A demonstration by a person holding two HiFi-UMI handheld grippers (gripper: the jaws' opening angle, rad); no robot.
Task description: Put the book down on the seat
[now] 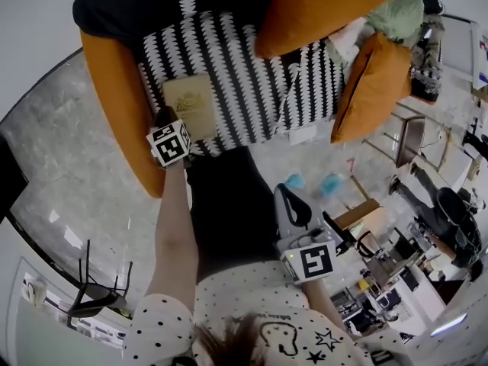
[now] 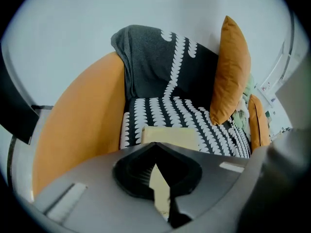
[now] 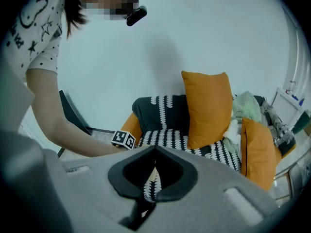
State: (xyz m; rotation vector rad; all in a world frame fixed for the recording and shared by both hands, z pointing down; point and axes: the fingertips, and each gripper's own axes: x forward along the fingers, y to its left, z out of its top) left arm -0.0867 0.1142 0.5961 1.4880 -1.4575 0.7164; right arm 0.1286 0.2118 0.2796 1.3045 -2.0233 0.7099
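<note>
The book (image 1: 191, 107) lies flat, face up, on the patterned seat (image 1: 252, 82) of the armchair. In the head view it sits in the upper left, close to the orange armrest (image 1: 114, 82) and toward the front of the seat. Judge the placement as done: the book rests on the fabric with its whole underside supported, and no part appears to hang over the front edge. Your left gripper (image 1: 164, 120) has its jaws together with nothing clamped. In the left gripper view only a thin pale strip of the book shows through the slit between the jaws. The book itself lies beyond the jaw tips, in the middle of that frame, apart from them. In the head view the gripper tips sit just beside the book's lower left corner; whether they touch it cannot be told. Closed, empty jaws suit a withdrawal, since shut tips are less likely to catch the cover. Your right gripper (image 1: 288, 204) hangs in the lower centre of the head view, well apart from the book, with its jaws together on nothing. It stands aside because this placement needs one gripper only. The large orange cushion (image 1: 320, 6) leans against the backrest at the upper right, clear of the book. When you back the left gripper off, avoid nudging the book toward the seat edge.
</note>
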